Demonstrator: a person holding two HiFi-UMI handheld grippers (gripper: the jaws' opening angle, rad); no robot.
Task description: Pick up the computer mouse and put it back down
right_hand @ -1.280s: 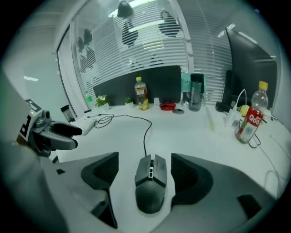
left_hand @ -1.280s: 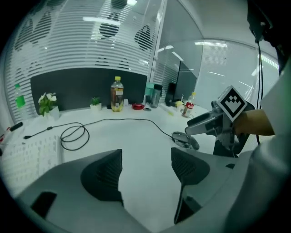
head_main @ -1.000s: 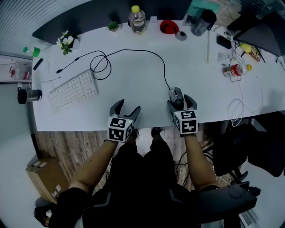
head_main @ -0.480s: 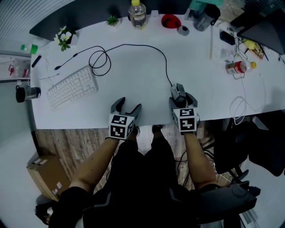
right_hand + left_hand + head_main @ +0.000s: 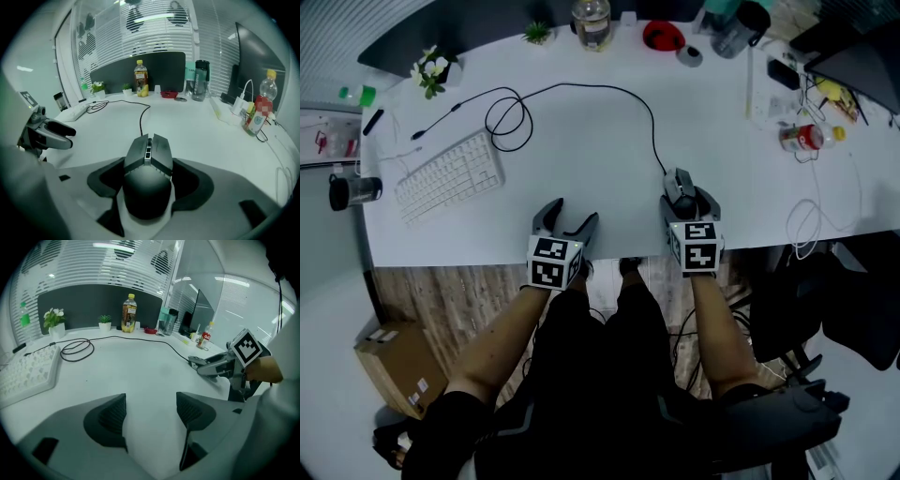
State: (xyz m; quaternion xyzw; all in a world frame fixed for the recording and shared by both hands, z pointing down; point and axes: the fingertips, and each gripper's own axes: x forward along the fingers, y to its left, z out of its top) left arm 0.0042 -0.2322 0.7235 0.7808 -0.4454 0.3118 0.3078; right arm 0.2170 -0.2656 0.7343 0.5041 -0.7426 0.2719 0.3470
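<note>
Mouse (image 5: 147, 176) between right gripper's (image 5: 149, 164) closing jaws

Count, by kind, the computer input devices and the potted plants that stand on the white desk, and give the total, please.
computer mouse: 1
keyboard: 1
potted plants: 2
Total: 4

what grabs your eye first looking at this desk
The dark computer mouse sits near the front edge of the white desk, between the jaws of the right gripper, which are closing on it. The left gripper hovers beside it, jaws apart and empty, while the mouse's black cable loops across the desktop.
</note>
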